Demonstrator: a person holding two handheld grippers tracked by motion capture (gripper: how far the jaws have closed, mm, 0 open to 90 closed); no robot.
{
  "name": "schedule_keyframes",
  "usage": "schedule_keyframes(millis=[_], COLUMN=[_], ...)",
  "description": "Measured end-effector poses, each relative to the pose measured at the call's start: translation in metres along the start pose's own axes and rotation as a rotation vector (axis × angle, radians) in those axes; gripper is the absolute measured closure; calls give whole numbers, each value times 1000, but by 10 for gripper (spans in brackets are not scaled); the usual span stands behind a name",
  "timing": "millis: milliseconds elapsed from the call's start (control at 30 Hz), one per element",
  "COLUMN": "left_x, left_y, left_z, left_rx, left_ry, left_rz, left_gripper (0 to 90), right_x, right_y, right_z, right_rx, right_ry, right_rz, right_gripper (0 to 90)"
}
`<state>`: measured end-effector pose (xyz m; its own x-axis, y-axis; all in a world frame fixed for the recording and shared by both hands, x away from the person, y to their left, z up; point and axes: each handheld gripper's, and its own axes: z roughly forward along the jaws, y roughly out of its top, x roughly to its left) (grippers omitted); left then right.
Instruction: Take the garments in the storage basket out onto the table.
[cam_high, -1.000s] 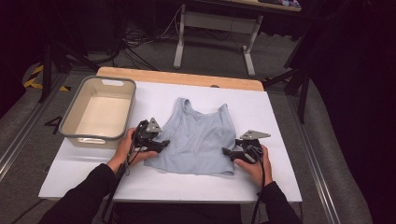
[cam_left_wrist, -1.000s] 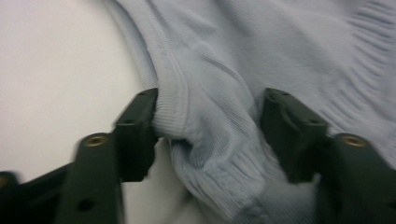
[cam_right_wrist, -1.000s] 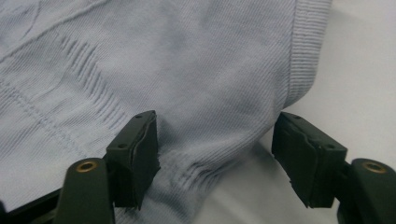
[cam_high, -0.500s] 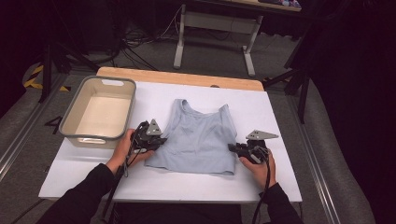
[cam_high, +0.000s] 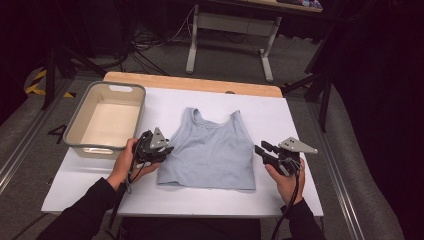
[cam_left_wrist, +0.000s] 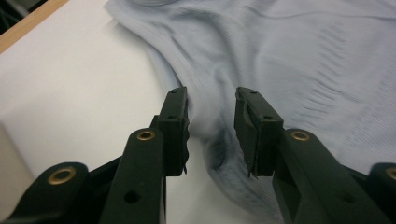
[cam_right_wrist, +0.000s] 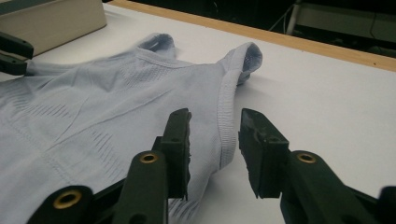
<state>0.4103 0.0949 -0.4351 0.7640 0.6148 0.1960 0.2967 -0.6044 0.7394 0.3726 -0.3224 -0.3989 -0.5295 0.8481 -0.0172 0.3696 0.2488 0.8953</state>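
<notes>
Now left tongs (cam_high: 167, 149) at top's (cam_high: 210, 150) armhole, right tongs (cam_high: 260, 150) opposite, jaws parted.

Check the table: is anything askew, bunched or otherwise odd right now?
Little stands out. The top lies flat, straps away from the person, slightly rumpled at its side edges where the left tongs and right tongs straddle it. The bin sits square beside it.

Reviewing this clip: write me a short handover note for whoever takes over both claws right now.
Left claw: jaws apart and just opening, astride the tank top edge under its armhole, not pinching it.
Right claw: jaws apart and just opening, over the opposite side edge, no grip.
Tank top lies flat and spread on the white table; beige bin sits at its left.
Done: spread out. Left: probably regrip for folding.
</notes>
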Motion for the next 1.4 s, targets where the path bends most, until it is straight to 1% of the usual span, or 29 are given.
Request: schedule_keyframes(millis=[33,100,133,167,200,233,267,333,400,433,500,567,633,700,733,767,833,900,933,967,1033,1067,1133,1200,1267,1300,1333,1367,1400], left_x=[1,0,-1,-1,-2,-3,-5,-7,-8,-9,-10,-9,-7,-5,-4,-3,-2,-1,-1,-1,0,1,1,1,1,1,1,1,1], left_y=[-1,-2,-2,-2,-2,-2,-2,-3,-4,-5,-6,-6,-7,-8,-9,-9,-10,-10,-11,-11,-12,-12,-12,-12,-13,-13,-13,-13,-13], left_z=[1,2,4,4,5,6,8,10,15,16,18,18,19,19,19,19,19,19,20,20,20,20,20,20,21,21,21,20,20], left_rx=[7,10,14,14,16,13,23,49,81,99,109,115,106,106,105,103,98,98,90,93,96,86,87,86,78,75,75,79,79], left_ry=[-2,-21,-20,-20,-31,-42,-59,-50,-43,-45,-45,-51,-61,-78,-83,-87,-91,-97,-100,-101,-107,-111,-113,-113,-114,-117,-117,-113,-113], left_rz=[0,-1,9,9,12,17,31,66,86,91,100,92,91,84,70,67,64,60,50,49,38,40,39,37,28,28,28,27,27], left_gripper=[639,597,581,562,544,544,521,511,495,487,486,484,484,494,497,497,497,497,497,498,498,498,499,499,499,499,499,499,499], right_x=[-2,-6,-9,-9,-16,-16,-21,-22,-23,-23,-19,-14,-12,-6,-5,-5,-7,-15,-18,-20,-24,-25,-26,-24,-23,-23,-23,-22,-22], right_y=[-1,-6,-9,-9,-14,-14,-18,-20,-20,-20,-18,-17,-17,-14,-13,-11,-8,-6,-7,-8,-9,-10,-10,-11,-14,-14,-14,-15,-15], right_z=[2,9,13,13,22,22,28,32,35,37,38,38,39,45,47,50,47,42,41,41,43,44,51,59,67,70,70,72,71], right_rx=[5,50,59,59,98,98,127,152,144,140,137,141,149,170,167,166,147,107,103,104,111,109,117,140,163,178,178,189,186], right_ry=[6,-29,-15,-15,-1,-1,60,48,64,81,117,167,174,149,152,156,152,144,134,121,95,92,112,131,163,163,163,163,152], right_rz=[-14,-59,-66,-66,-59,-59,-58,-72,-86,-94,-124,-159,-171,-201,-204,-203,-195,-147,-136,-126,-134,-130,-124,-129,-121,-123,-123,-128,-136], right_gripper=[632,633,641,641,617,617,608,605,596,590,601,603,616,633,656,655,610,611,613,611,599,589,584,577,593,617,617,724,745])
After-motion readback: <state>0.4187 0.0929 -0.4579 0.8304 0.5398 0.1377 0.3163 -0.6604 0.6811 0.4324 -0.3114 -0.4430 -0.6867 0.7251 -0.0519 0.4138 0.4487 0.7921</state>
